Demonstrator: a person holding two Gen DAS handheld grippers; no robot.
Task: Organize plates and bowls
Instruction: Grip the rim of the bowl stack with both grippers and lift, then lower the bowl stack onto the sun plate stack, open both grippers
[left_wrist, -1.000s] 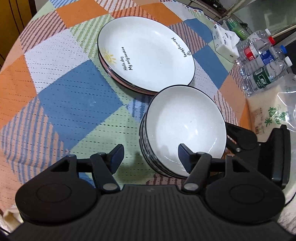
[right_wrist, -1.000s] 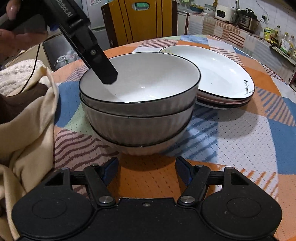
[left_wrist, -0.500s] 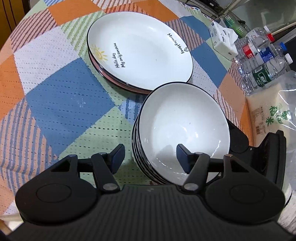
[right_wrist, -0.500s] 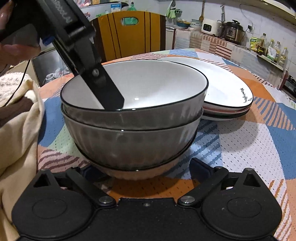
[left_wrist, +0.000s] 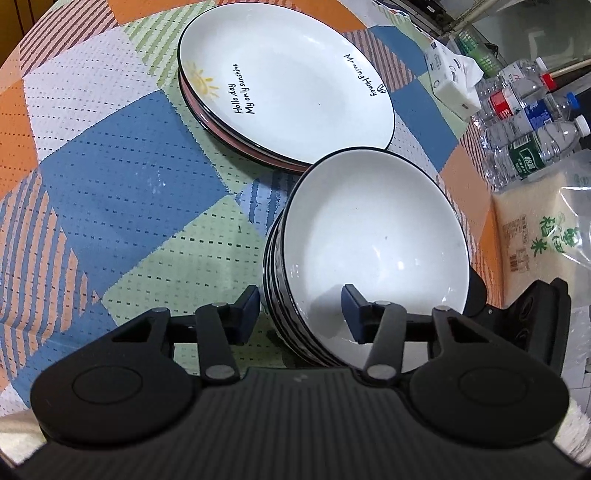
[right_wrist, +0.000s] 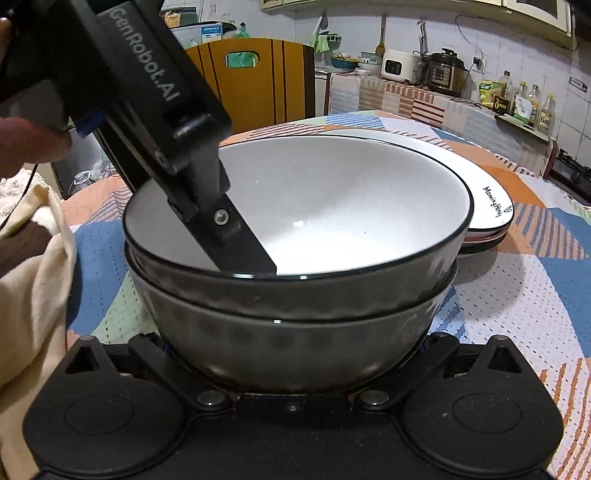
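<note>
Both of your grippers have closed in on the stack of white, black-rimmed ceramic bowls with ribbed grey outsides (left_wrist: 373, 251) since a second ago: your left gripper (left_wrist: 301, 314) now straddles the near rim, one finger outside the wall and one inside the top bowl, jaws wide and not yet pinching, while your right gripper (right_wrist: 295, 354) has slid low against the opposite side of the stack, its fingertips hidden under the bowls, so you cannot tell how far it is open or whether it grips. Expect the stack to be heavy, stiff, glazed-slick and chippable; take it by the rim wall and support it low, lifting level. It sits just beside the stacked white plates printed with a sun and black lettering (left_wrist: 288, 81), nearly touching them, on the patchwork tablecloth (left_wrist: 110, 177).
</note>
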